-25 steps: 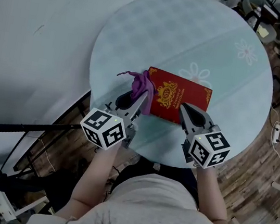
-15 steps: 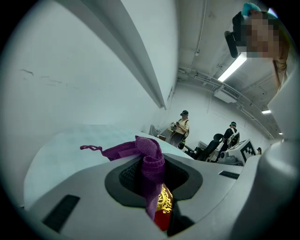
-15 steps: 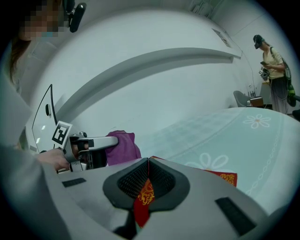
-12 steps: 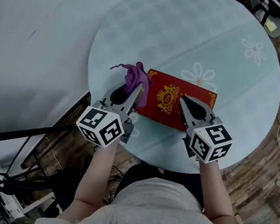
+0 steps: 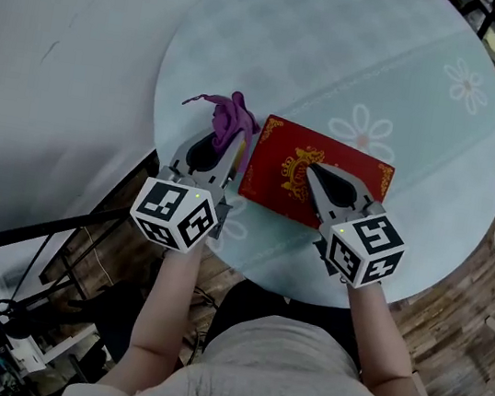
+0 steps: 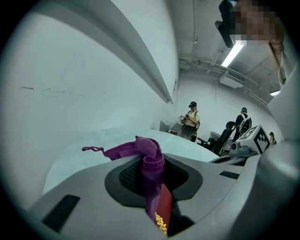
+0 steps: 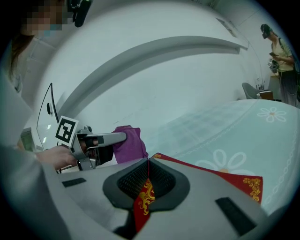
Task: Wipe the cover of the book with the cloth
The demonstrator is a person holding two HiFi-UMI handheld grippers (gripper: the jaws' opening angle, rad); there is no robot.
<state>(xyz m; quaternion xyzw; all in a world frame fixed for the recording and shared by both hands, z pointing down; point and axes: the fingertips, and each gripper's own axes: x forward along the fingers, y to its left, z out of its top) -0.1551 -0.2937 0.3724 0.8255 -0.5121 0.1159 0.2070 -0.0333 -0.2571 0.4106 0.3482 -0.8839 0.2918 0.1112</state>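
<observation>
Left gripper (image 5: 234, 147) is clamped tight on the purple cloth (image 5: 229, 117), just left of center frame. The red book (image 5: 276, 167) lies flat on the round table (image 5: 345, 49). The cloth sits right at its left edge. Right gripper (image 5: 310, 171) has its jaws pinched together, tips over the cover.

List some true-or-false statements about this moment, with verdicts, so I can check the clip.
1. The left hand-held gripper is shut on the purple cloth. True.
2. The book lies open on the table. False: it is closed, red cover with the gold emblem facing up.
3. The right hand-held gripper has its jaws together above the book's cover. True.
4. The cloth is spread flat across the middle of the cover. False: it is bunched in the left hand-held gripper, at the book's left edge.
5. The table is square. False: it is round.
</observation>
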